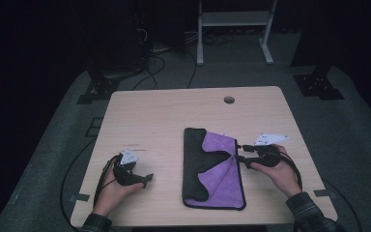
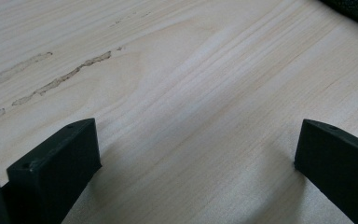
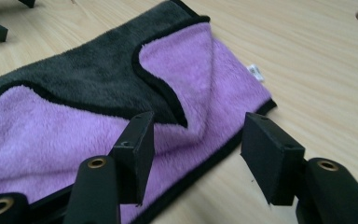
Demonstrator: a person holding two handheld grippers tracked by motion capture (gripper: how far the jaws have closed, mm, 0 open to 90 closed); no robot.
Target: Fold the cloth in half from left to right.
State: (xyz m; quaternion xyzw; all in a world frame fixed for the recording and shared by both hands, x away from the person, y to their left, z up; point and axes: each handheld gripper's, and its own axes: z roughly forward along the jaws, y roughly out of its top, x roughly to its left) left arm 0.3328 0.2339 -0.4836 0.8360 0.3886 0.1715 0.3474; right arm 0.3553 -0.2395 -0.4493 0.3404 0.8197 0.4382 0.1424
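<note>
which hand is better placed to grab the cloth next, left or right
Right, probably. The right gripper sits at the cloth's edge, jaws apart with the purple hem between them, pads not pressing. The left gripper rests over bare table, open, well clear of the cloth.

Wooden table [image 1: 154,116] under folded purple-grey cloth [image 1: 212,169]
</note>
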